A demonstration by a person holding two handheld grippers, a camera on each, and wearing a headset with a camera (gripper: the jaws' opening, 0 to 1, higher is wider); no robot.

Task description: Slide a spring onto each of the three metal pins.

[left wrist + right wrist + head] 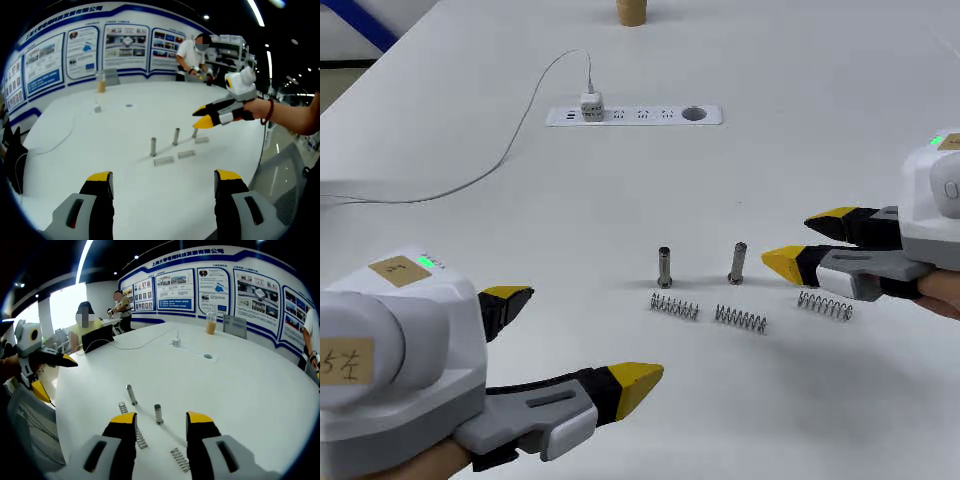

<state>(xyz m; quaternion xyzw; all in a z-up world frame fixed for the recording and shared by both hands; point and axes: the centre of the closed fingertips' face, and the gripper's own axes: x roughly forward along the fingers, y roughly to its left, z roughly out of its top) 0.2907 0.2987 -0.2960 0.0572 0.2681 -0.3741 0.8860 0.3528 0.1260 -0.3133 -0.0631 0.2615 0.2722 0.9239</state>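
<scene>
Beside the pins [737, 262], the right gripper [807, 240] hovers, fingers [785, 263] parted.

Upright pin [158, 414] just beyond parted jaws

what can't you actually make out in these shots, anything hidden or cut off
- third pin: in the head view it is hidden behind the right claw; in the left gripper view its top is covered by that claw's yellow tip.
- one spring: in the right gripper view it lies partly behind that claw.
- cup: in the head view it is cut off by the top edge.
- wall posters: the text is too small to read.
</scene>
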